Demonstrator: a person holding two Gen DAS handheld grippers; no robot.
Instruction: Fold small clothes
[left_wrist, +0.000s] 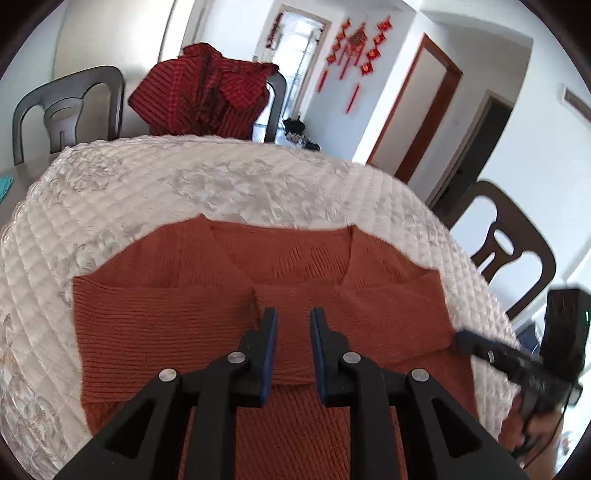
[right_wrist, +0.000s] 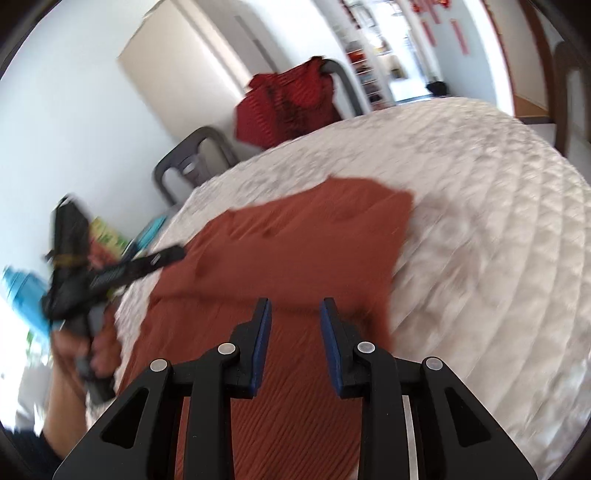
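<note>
Lay flat near the middle of the white quilted cover on the tabletop: a rust-orange knit sweater, V-neck toward the far edge, both sleeves folded across the chest so the cuffs met close to the centre. Hovered just above those folded sleeves: the left gripper, blue pads set a narrow gap apart with nothing clamped between them, only knit showing below. Hung over the sweater's near right part: the right gripper, pads likewise a modest gap apart and empty, though blur in the right wrist view left contact with the cloth impossible to judge. Seen from each wrist view at the frame's edge: the opposite gripper, gripped by a bare hand. Draped over a grey chair beyond the tabletop: a dark red checked garment. Stood at the right side: a brown chair. Hung on the far white wall: red decorations.
</note>
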